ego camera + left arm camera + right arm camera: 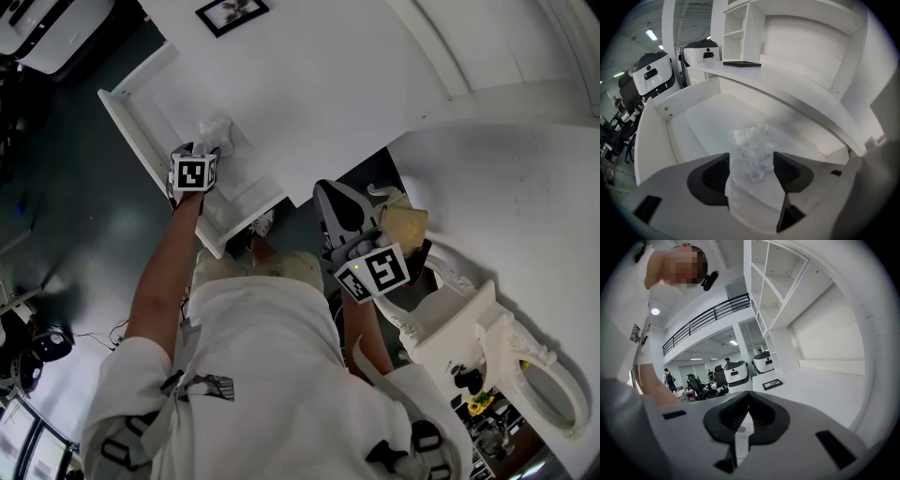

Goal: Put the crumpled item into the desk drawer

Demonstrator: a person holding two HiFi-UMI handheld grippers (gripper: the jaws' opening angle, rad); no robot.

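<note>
The crumpled item [752, 145], a clear, whitish wad, lies on the floor of the white desk drawer [656, 136], which is pulled out. My left gripper [751, 161] is open above the drawer with the wad between its spread dark pads [715, 174]; the pads do not press on it. From the head view the wad [216, 129] sits just beyond the left gripper [208, 150] inside the drawer [127, 117]. My right gripper [342, 211] hangs near the desk's front edge. Its jaws are shut with nothing held [749, 420].
A black picture frame [232, 14] lies on the white desk top [375, 75], above the drawer. White shelving [740, 23] rises behind the desk. An ornate white chair [497, 347] stands at the right. White machines [651, 72] and office chairs are further off at the left.
</note>
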